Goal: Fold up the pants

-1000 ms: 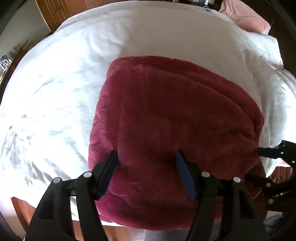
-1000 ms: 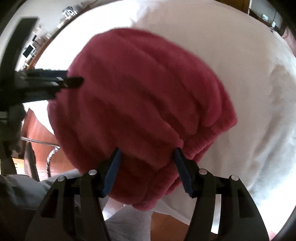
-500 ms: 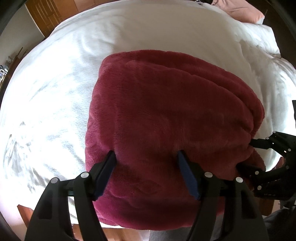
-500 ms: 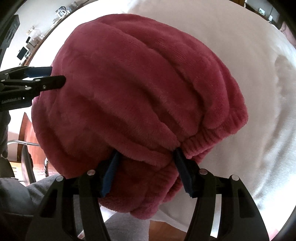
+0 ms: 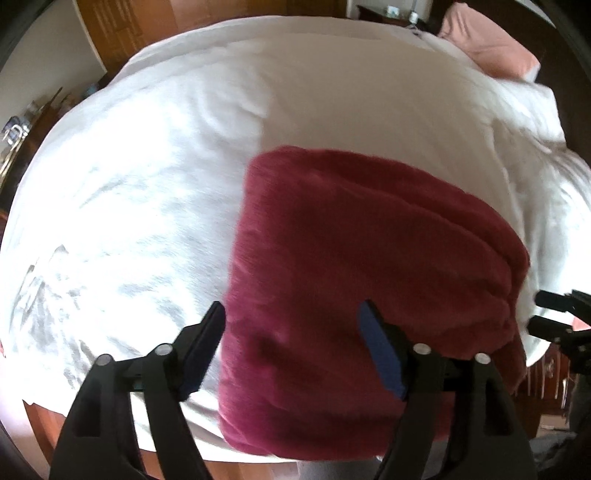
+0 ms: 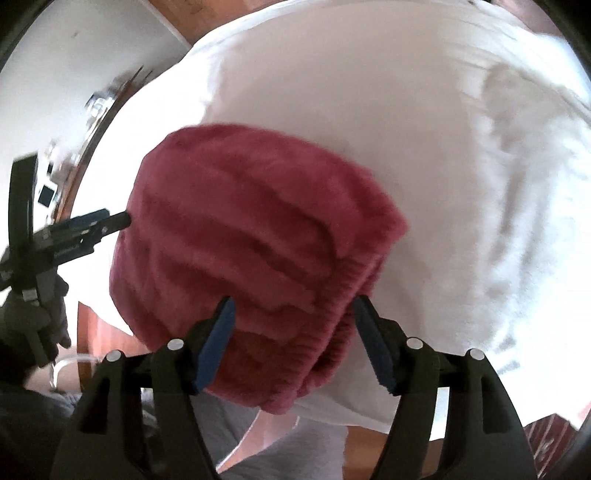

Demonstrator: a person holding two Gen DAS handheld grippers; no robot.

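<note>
A big white bed [image 5: 332,92] fills most of both views, past the claws. Its sheet [image 6: 461,166] is soft and a bit wrinkled. Far ahead and to the right, at the top corner of the left view, lies a pink pillow [image 5: 487,48]. Beside it stands a dark nightstand [image 5: 388,11] with small things on it, too small to tell. Far to the left is a wood shelf [image 5: 18,136] with shiny bits. Brown wood floor [image 5: 258,470] shows down low, under the bed edge. A pale wall [image 6: 81,55] is up on the left.
</note>
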